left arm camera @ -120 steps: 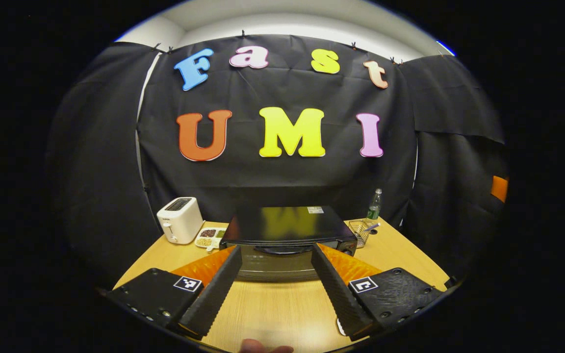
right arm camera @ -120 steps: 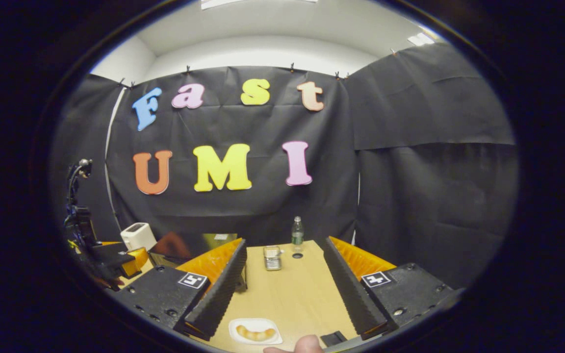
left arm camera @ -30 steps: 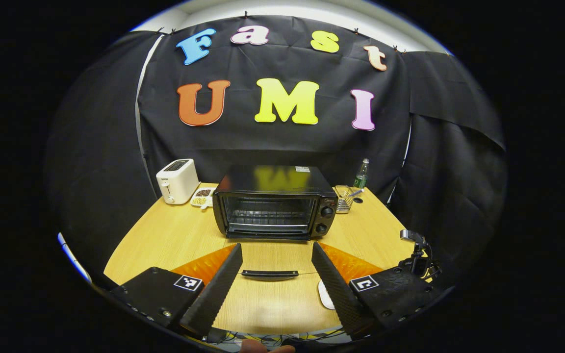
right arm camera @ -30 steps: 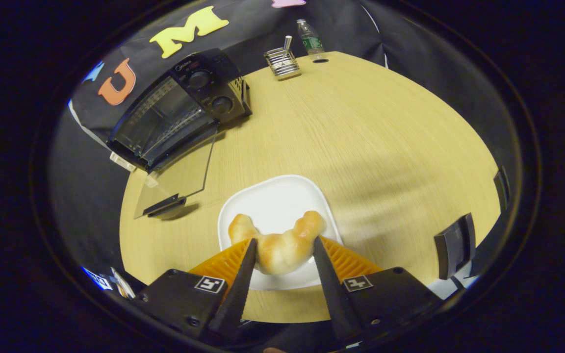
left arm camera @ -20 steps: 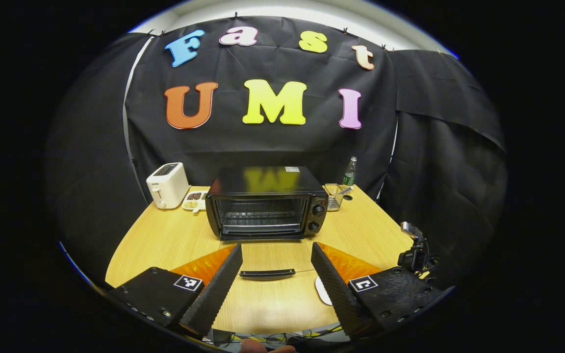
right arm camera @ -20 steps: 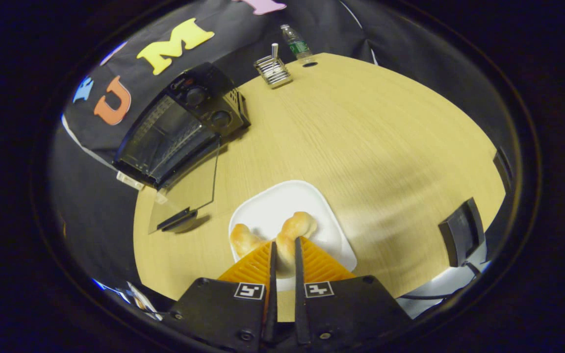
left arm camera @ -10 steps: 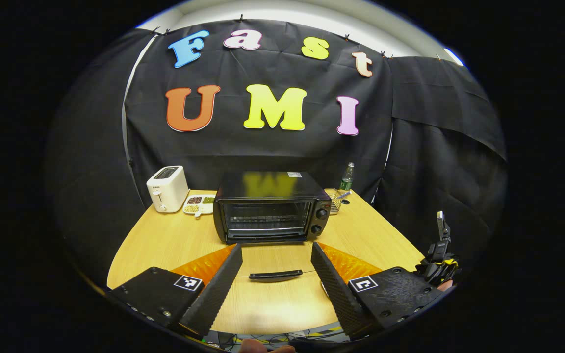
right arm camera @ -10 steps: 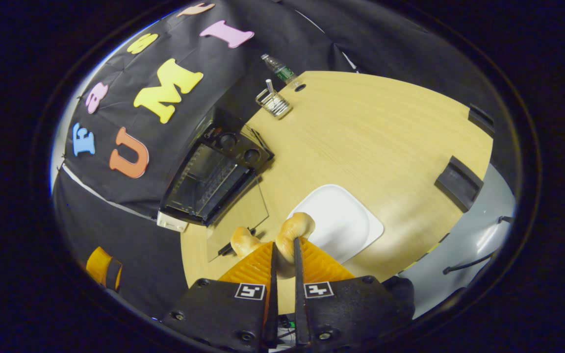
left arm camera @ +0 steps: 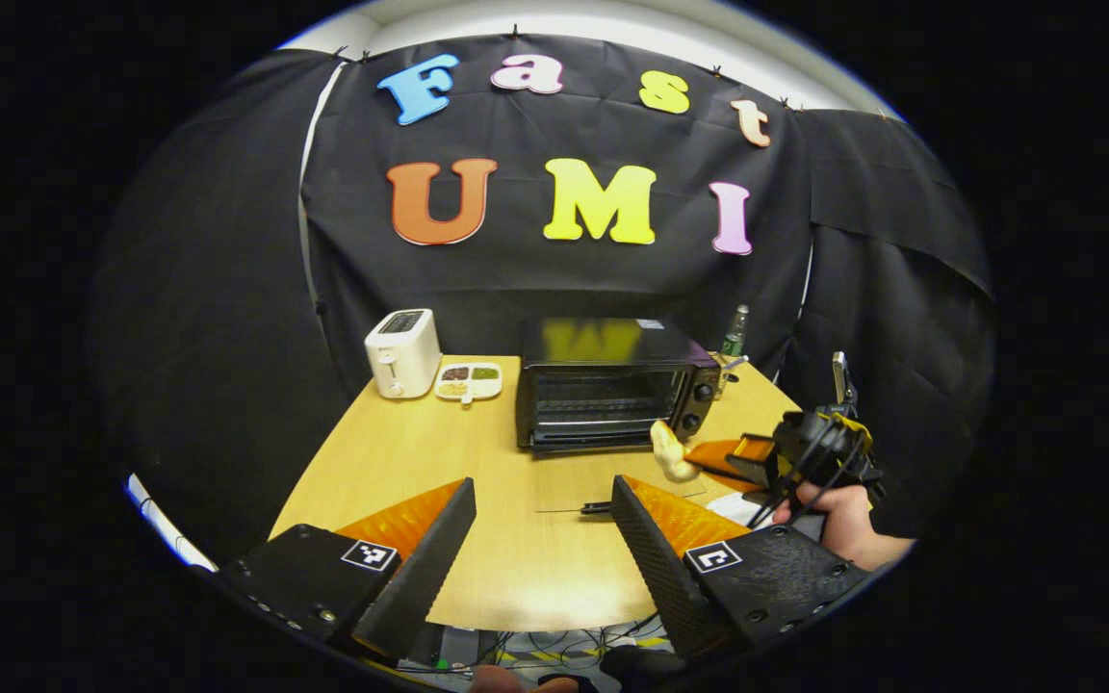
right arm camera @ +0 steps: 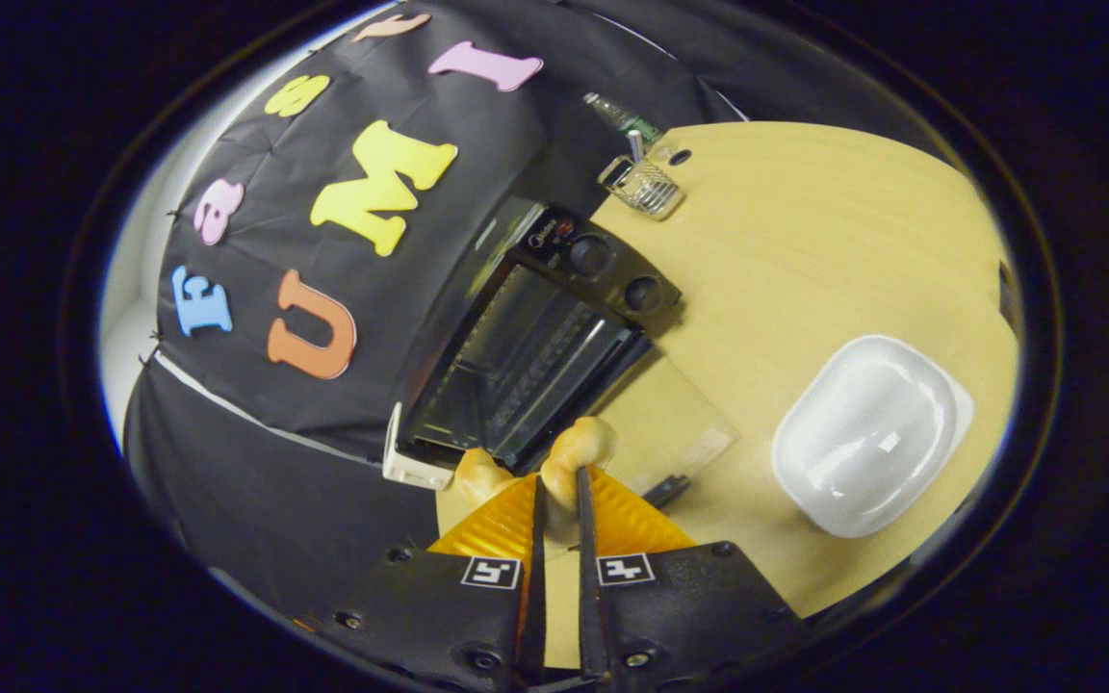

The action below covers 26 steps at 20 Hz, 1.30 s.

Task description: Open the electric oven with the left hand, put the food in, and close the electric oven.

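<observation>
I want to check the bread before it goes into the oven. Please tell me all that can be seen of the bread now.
The bread is a curved, crescent-like roll, golden brown with a smooth, shiny crust. The right gripper is shut on its middle, and both rounded ends stick out past the fingers. It hangs in the air, touching nothing else, off the white plate, just in front of the oven and above its lowered glass door.

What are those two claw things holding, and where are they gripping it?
The right gripper pinches the bread roll at the middle of its curve. The left gripper is open, holding nothing.
</observation>
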Each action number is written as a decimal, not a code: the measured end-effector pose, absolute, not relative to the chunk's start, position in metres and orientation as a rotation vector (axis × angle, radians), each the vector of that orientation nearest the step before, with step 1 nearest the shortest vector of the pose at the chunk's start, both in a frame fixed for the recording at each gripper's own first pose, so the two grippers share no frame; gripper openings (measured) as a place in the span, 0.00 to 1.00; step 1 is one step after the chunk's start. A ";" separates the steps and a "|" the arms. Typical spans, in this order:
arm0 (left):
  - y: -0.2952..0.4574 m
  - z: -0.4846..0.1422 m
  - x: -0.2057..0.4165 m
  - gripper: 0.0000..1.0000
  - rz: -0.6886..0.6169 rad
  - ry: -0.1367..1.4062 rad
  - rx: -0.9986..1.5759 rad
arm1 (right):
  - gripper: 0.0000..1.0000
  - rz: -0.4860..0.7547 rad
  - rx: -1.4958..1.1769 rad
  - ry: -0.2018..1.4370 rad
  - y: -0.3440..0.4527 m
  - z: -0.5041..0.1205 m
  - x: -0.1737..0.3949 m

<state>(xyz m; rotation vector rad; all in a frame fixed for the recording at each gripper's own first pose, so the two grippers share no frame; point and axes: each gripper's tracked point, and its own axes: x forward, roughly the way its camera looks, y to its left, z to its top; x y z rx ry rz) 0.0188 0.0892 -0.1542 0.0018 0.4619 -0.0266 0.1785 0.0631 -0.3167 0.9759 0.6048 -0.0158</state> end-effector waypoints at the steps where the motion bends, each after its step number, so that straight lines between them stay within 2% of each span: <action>1: 0.099 -0.153 0.015 0.93 -0.008 0.465 0.004 | 0.16 -0.019 0.994 0.587 0.069 -0.317 0.196; 8: 0.136 -0.166 0.007 0.93 0.065 0.528 -0.010 | 0.16 -0.125 1.093 0.513 0.076 -0.345 0.297; 9: 0.141 -0.166 0.005 0.93 0.072 0.532 -0.007 | 0.13 -0.138 1.104 0.503 0.076 -0.346 0.307; 11: 0.149 -0.168 0.004 0.93 0.088 0.540 -0.002 | 0.17 -0.162 1.129 0.475 0.071 -0.350 0.327; 12: 0.153 -0.169 0.004 0.93 0.095 0.545 0.002 | 0.15 -0.178 1.142 0.465 0.069 -0.353 0.337; 19: 0.160 -0.169 0.016 0.93 0.109 0.563 0.013 | 0.16 -0.221 1.178 0.389 0.063 -0.369 0.370; 22: 0.153 -0.163 0.021 0.93 0.099 0.554 0.008 | 0.22 -0.199 1.191 0.382 0.067 -0.369 0.370; 23: 0.149 -0.162 0.022 0.93 0.089 0.549 0.010 | 0.19 -0.194 1.187 0.379 0.067 -0.367 0.367; 26: 0.136 -0.165 0.026 0.93 0.055 0.552 0.008 | 0.37 -0.182 1.107 0.375 0.060 -0.360 0.352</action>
